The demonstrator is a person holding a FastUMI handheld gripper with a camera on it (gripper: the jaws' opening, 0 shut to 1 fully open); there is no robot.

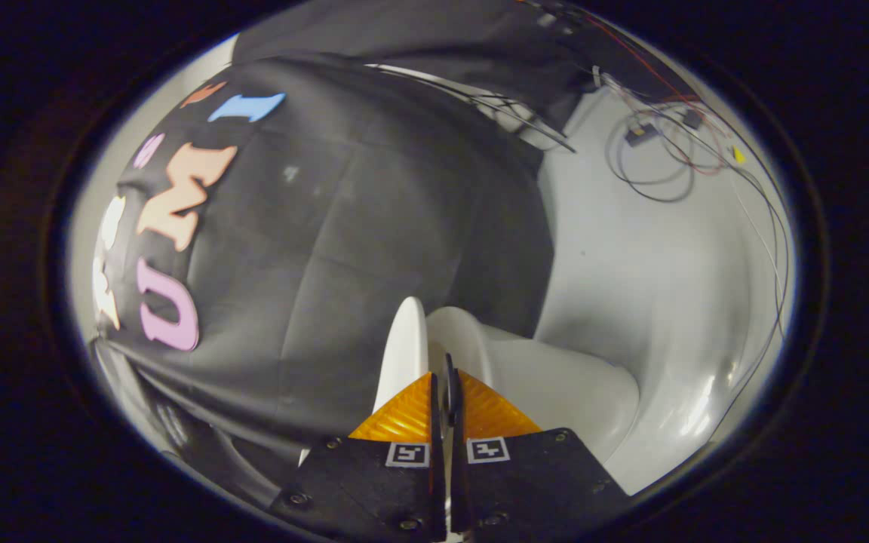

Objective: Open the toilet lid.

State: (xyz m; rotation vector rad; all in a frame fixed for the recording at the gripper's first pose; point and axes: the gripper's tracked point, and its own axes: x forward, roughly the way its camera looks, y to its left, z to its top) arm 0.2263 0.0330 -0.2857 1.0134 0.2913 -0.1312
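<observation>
The view is rolled to one side. The white toilet lid (403, 348) shows edge-on, lifted away from the white seat and bowl (548, 381). It rises from behind the left finger (404, 415). My gripper (446, 388) is shut, its two fingers pressed close with only a thin slit between them. The fingertips sit in the wedge between the raised lid and the seat. I cannot tell whether a finger touches the lid; nothing is pinched between them that I can make out.
Black booth cloth (344, 226) hangs just behind the lid. A white wall or floor (631, 256) lies beyond the bowl, with loose cables (653, 151) coiled on it and a glossy white curved surface (713, 392) alongside.
</observation>
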